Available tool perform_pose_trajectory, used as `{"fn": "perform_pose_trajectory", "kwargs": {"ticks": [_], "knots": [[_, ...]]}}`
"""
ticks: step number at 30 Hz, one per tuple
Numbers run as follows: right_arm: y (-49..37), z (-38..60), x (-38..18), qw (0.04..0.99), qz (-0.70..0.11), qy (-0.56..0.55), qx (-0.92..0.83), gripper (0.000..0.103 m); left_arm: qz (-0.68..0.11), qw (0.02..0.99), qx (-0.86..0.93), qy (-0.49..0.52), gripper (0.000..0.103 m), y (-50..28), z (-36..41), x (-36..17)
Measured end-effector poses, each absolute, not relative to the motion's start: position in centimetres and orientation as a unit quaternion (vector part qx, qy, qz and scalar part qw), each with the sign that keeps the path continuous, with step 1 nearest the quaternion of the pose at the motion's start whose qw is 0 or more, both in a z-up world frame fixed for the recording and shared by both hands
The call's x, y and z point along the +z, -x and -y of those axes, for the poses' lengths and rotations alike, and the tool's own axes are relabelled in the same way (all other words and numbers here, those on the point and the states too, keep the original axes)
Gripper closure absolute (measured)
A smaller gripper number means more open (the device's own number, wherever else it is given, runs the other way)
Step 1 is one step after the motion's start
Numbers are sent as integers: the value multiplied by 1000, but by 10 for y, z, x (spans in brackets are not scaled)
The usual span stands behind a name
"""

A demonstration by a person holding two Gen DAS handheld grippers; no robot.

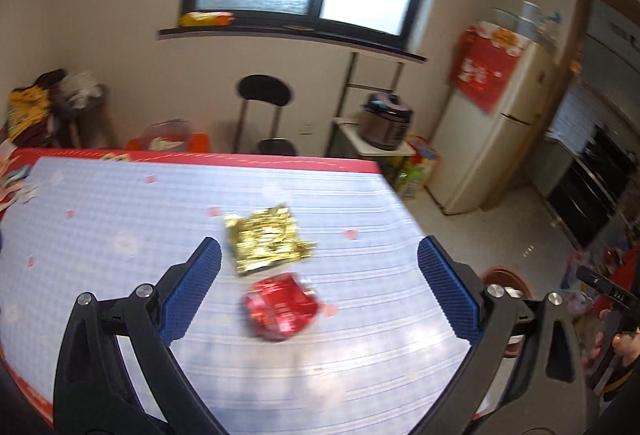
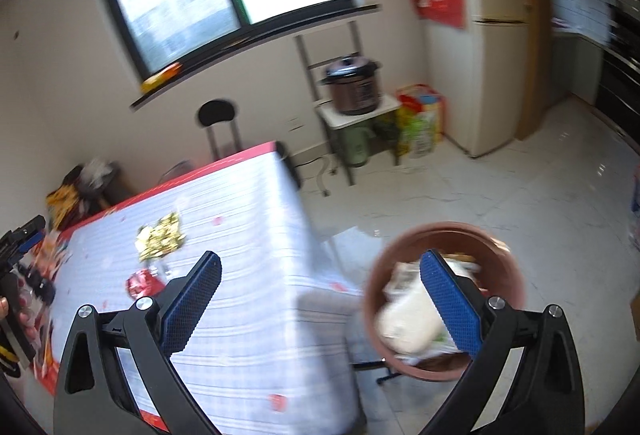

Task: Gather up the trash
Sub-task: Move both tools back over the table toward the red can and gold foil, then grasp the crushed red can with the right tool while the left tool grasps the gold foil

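Note:
A crumpled red wrapper lies on the striped tablecloth between the open fingers of my left gripper, just below them. A crumpled gold wrapper lies right behind it. Both also show in the right wrist view, gold and red. My right gripper is open and empty, held over the table's right corner beside a brown bin. The bin holds white and coloured trash. The bin's rim also shows in the left wrist view.
The table has a red edge and more litter at its left end. A black stool stands behind it. A rice cooker on a small rack, bags and a fridge stand along the wall.

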State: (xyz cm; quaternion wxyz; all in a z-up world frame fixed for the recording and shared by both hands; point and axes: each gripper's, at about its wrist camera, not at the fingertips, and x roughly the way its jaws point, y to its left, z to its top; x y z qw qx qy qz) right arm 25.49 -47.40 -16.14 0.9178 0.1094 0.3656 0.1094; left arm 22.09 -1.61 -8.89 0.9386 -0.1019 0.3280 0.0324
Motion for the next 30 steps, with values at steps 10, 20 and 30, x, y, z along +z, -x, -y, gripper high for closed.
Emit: {"fn": "perform_pose_trajectory", "kwargs": {"ticks": [10,20,30], "knots": [[-273,319,-176,893,-404,-53,191,5,-342,921,91,160,6,-190,-121,-131],[-302,204,-214,876,-429,-56,213,5,-373,911,58,168,6,-223,-173,-164],[-334,151,-264,863,-438,-42,248,25,-378,909,-11,177,7,-281,-168,-207]]}}
